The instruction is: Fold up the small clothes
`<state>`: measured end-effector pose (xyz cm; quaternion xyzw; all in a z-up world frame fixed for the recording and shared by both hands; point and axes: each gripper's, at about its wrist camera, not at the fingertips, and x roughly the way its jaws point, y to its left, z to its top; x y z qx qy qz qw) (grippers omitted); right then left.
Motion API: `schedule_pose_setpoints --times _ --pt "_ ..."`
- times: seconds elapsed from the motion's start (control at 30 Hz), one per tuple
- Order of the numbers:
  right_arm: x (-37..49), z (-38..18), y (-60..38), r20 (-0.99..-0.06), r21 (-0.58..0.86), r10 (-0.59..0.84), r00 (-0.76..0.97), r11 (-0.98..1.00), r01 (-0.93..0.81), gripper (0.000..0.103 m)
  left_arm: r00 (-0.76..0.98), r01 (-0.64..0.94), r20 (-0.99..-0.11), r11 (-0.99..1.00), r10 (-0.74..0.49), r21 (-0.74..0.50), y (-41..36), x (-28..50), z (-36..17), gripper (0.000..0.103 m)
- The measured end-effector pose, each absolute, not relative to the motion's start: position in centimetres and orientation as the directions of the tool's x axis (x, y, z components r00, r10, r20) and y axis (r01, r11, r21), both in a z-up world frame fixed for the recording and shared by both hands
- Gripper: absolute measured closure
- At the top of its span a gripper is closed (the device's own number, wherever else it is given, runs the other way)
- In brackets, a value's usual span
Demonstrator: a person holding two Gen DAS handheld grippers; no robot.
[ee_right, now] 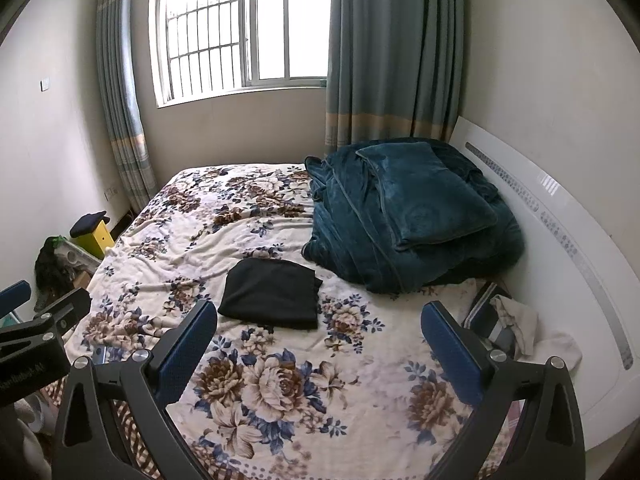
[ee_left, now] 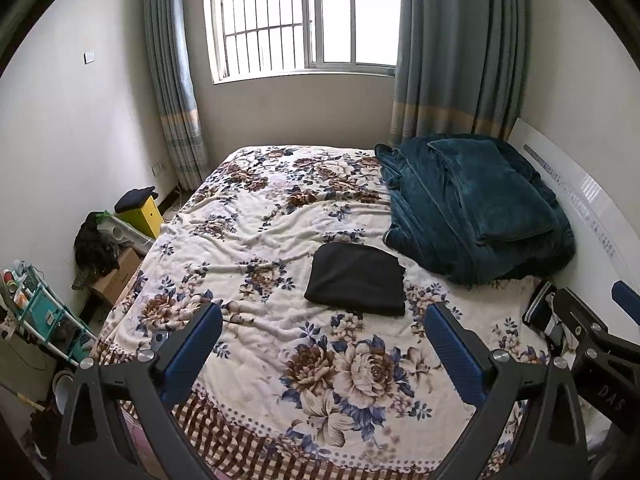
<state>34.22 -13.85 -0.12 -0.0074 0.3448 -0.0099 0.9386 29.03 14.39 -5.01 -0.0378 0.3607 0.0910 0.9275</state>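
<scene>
Plainly spread wide, both: left tool (ee_left: 324, 332) and right tool (ee_right: 319, 330) each released, grasping nothing, hovering over the near end of the bed (ee_left: 248, 216). Lay folded in a rough rectangle at frame centre, one black garment (ee_left: 357, 279), flat on the floral blanket (ee_left: 280, 340), ahead of both tools and touching neither.

Seen only from the left wrist: at lower left, a teal shelf rack (ee_left: 40, 312) with small clutter, a cardboard box (ee_left: 116, 280), and in the far right of the frame part of the right tool's black body. Seen only from the right wrist: at lower right, a crumpled whitish cloth (ee_right: 528, 332) lying against the white headboard (ee_right: 560, 208), partly over a striped item; at far left, the left tool's body.

Counted across both views: two tools, four blue pads, one black garment, one heap of teal bedding (ee_right: 408, 216) at right centre near the headboard, two curtains flanking one barred window (ee_right: 240, 28), one yellow box (ee_right: 98, 236) at middle left with a dark cap-like thing on top.
</scene>
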Motion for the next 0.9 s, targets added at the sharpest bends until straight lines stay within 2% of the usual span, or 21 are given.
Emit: schedule_pose_setpoints --times 0.9 --pt "34.74 0.15 -13.59 -0.645 -0.019 -0.016 0.764 1.0 0.005 0.0 0.719 -0.204 -0.681 0.979 0.139 -0.015 14.34 28.68 -4.95 0.0"
